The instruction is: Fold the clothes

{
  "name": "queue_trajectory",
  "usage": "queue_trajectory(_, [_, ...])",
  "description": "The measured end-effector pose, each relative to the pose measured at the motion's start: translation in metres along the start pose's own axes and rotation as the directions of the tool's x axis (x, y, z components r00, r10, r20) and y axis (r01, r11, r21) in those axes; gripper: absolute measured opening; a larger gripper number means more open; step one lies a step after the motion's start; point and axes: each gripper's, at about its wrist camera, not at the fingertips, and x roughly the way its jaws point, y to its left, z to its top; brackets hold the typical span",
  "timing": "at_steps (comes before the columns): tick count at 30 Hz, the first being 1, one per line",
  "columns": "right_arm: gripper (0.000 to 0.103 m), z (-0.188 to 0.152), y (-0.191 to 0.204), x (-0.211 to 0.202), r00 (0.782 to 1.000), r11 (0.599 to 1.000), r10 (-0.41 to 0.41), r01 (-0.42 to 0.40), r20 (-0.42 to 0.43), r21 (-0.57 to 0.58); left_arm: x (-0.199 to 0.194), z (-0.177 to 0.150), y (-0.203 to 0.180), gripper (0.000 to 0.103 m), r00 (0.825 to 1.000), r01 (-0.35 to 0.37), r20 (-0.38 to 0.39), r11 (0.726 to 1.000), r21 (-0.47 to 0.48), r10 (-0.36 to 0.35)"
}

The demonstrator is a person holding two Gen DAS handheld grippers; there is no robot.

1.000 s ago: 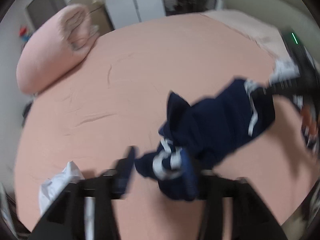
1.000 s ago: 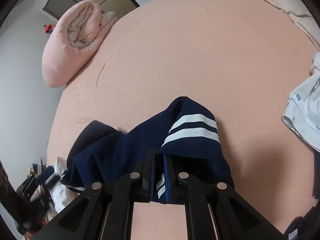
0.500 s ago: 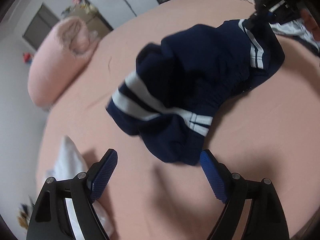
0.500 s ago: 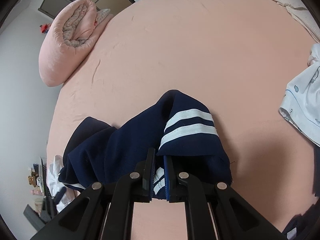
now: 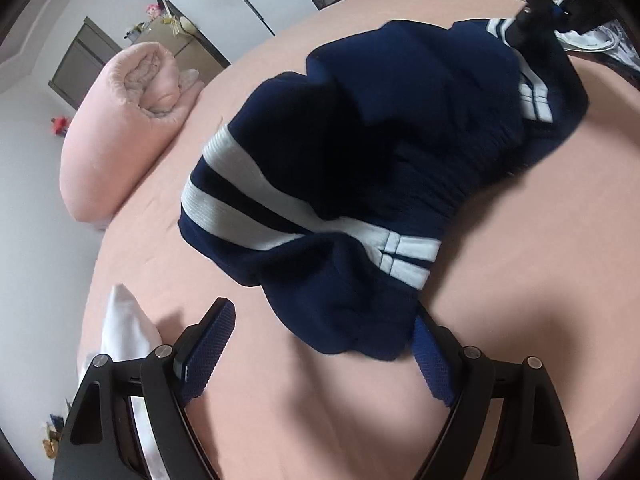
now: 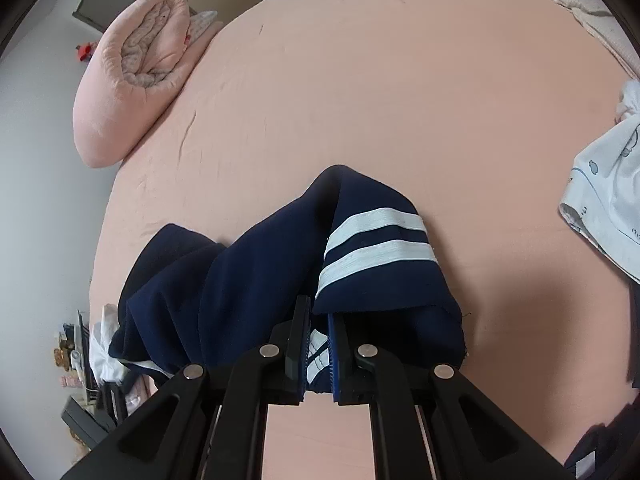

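Bedroom with white walls; a wide bed under a peach-pink fitted sheet (image 6: 400,80) fills both views. Rolled pink quilt (image 6: 136,76) sits at the far left edge of the bed. Task item: crumpled navy blue knit garment with white double stripes (image 5: 360,184), bunched near the middle of the bed, one end lifted. White printed cloth (image 6: 600,208) lies well apart at the right edge, small white crumpled fabric (image 5: 124,328) near the left side.

Change: a second ago the left gripper (image 5: 320,356) pinched a navy corner; it has since let go and dropped lower, and its blue fingers (image 5: 208,344) are spread wide, empty, with the garment's near lobe between them and the right finger half hidden behind the cloth. Right gripper (image 6: 316,344) unchanged, fingers clamped on a striped edge, holding it up off the sheet.

Judgement: left side is regrasping, probably hunting a cleaner hem or corner; garment not spread yet, no fold made, task early.
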Motion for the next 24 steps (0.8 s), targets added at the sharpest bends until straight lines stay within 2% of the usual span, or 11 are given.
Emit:
queue_trajectory(7, [0.007,-0.002,0.003,0.009,1.000,1.000,-0.011,0.011,-0.021,-0.002,0.010,0.002,0.000,0.085,1.000,0.019,0.008,1.000,0.009,-0.019])
queue_trajectory(12, [0.007,-0.006,0.008,0.013,0.999,0.999,-0.029,0.029,-0.027,-0.022,0.023,0.003,0.011,0.084,0.997,0.078,0.024,0.997,0.007,-0.078])
queue_trajectory(13, [0.007,-0.008,0.011,0.013,0.999,0.999,-0.037,0.036,-0.025,-0.033,0.022,0.003,0.013,0.080,0.996,0.083,0.029,0.997,0.002,-0.083])
queue_trajectory(14, [0.007,-0.010,0.013,0.013,0.999,0.998,-0.044,0.043,-0.023,-0.045,0.021,0.003,0.014,0.064,0.995,0.091,0.033,0.996,-0.003,-0.090])
queue_trajectory(15, [0.007,-0.012,0.016,0.013,0.998,0.997,-0.054,0.053,-0.021,-0.065,0.020,0.003,0.014,0.055,0.994,0.102,0.032,0.995,-0.003,-0.102])
queue_trajectory(16, [0.007,-0.014,0.019,0.013,0.997,0.993,-0.069,0.067,-0.019,-0.095,0.020,0.003,0.014,0.040,0.994,0.105,0.028,0.994,0.000,-0.105])
queue_trajectory(17, [0.007,-0.016,0.022,0.013,0.996,0.988,-0.092,0.089,-0.016,-0.130,0.019,0.003,0.014,0.035,0.994,0.103,0.025,0.995,0.003,-0.103])
queue_trajectory(19, [0.008,-0.020,0.030,0.012,0.987,0.966,-0.160,0.155,-0.007,-0.207,0.016,0.006,0.015,0.035,0.992,0.124,0.012,0.992,0.006,-0.124])
queue_trajectory(21, [0.022,-0.027,0.038,0.011,0.966,0.916,-0.256,0.249,0.020,-0.314,0.015,0.010,0.021,0.035,0.987,0.161,0.007,0.987,-0.002,-0.161])
queue_trajectory(23, [0.057,-0.035,0.048,0.009,0.936,0.839,-0.346,0.341,0.066,-0.424,0.015,0.013,0.028,0.035,0.983,0.185,0.011,0.983,-0.018,-0.184])
queue_trajectory(24, [0.062,-0.041,0.052,0.006,0.925,0.802,-0.366,0.368,0.100,-0.470,0.015,0.014,0.032,0.035,0.982,0.191,0.011,0.981,-0.029,-0.191])
